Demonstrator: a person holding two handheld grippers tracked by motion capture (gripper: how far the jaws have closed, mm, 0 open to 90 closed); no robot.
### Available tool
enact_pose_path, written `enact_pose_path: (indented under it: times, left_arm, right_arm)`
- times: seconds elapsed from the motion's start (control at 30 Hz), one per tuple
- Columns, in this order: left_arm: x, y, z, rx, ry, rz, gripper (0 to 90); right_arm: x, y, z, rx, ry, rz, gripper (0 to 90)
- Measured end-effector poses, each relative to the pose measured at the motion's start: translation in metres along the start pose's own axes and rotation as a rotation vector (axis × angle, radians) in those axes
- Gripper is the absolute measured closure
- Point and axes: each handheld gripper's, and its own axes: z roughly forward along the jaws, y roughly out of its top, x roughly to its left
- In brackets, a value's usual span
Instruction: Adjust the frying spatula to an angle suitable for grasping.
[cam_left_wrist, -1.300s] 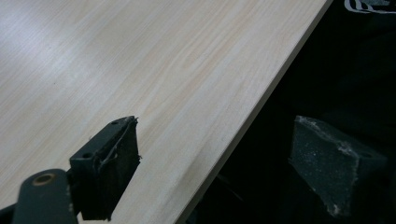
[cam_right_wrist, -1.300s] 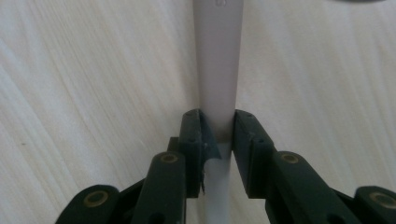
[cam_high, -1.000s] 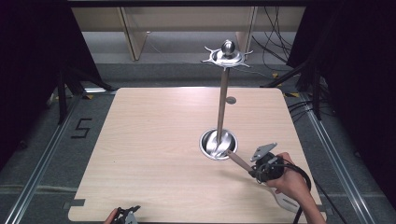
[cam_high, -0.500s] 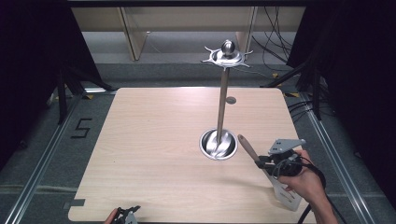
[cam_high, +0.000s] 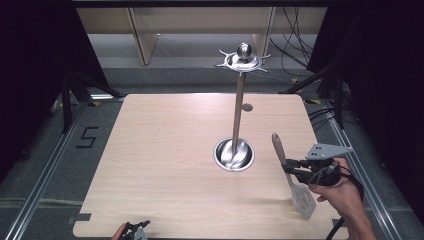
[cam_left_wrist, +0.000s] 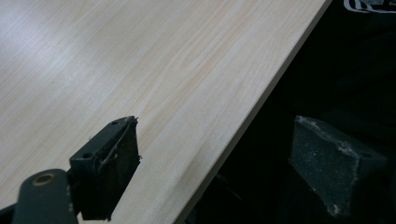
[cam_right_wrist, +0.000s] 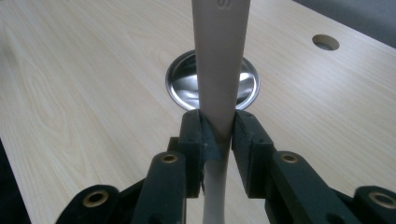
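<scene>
spatula (cam_high: 295, 180) is hanging above the table's (cam_high: 165, 165) right front corner, blade down, handle tilted up | right gripper (cam_high: 291, 167) is clamping both jaws on its handle, beside the steel stand (cam_high: 235, 150) | left gripper (cam_high: 134, 231) is sitting at the near edge, jaws wide apart, gripping nothing
</scene>
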Motion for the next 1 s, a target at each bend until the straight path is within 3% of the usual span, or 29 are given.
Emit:
enact_pose_path:
  times: [0.03,0.13,0.17,0.37,0.43,0.47,0.6,0.63,0.7,0.8,0.83,0.87,1.0]
  left_arm:
    - [0.000,0.000,0.000,0.001,0.003,0.005,15.0]
    - [0.000,0.000,0.000,0.001,0.001,0.004,15.0]
    - [0.001,0.000,0.000,0.002,0.005,0.011,15.0]
    - [0.001,0.000,0.000,0.000,0.005,0.007,15.0]
    - [0.000,0.000,0.000,0.000,0.002,-0.001,15.0]
    - [0.000,0.000,0.000,0.001,0.001,0.000,15.0]
    - [0.001,0.000,0.000,0.002,0.002,0.008,15.0]
    - [0.000,0.000,0.000,0.002,0.000,0.004,15.0]
    - [0.000,-0.001,0.002,-0.005,-0.006,-0.012,15.0]
    - [0.000,0.000,0.002,0.000,0.013,-0.001,15.0]
    - [-0.001,0.000,0.002,-0.001,0.013,-0.003,15.0]
    - [-0.001,0.000,0.002,0.000,0.012,-0.002,15.0]
    - [-0.001,-0.001,0.002,0.001,0.006,-0.004,15.0]
  right_arm:
    - [0.001,0.000,-0.002,-0.005,0.005,0.019,74.7]
    - [-0.002,0.001,-0.005,-0.033,0.000,0.007,74.8]
    - [-0.001,0.001,-0.006,-0.037,0.003,0.022,74.7]
    - [-0.004,0.006,-0.012,-0.084,-0.016,0.000,74.8]
    - [-0.003,0.007,-0.013,-0.103,-0.011,0.024,74.8]
    - [-0.005,0.008,-0.012,-0.119,-0.013,0.005,74.8]
    - [-0.004,0.010,-0.015,-0.136,-0.002,0.039,74.8]
    - [-0.006,0.011,-0.015,-0.146,-0.002,0.019,74.9]
    - [-0.006,0.012,-0.017,-0.146,0.004,0.031,74.9]
    - [-0.005,0.014,-0.019,-0.174,0.002,0.034,74.9]
    - [-0.007,0.015,-0.020,-0.173,0.002,0.013,74.9]
    - [-0.006,0.016,-0.021,-0.175,0.008,0.034,74.9]
    - [-0.006,0.019,-0.021,-0.199,0.011,0.034,75.0]
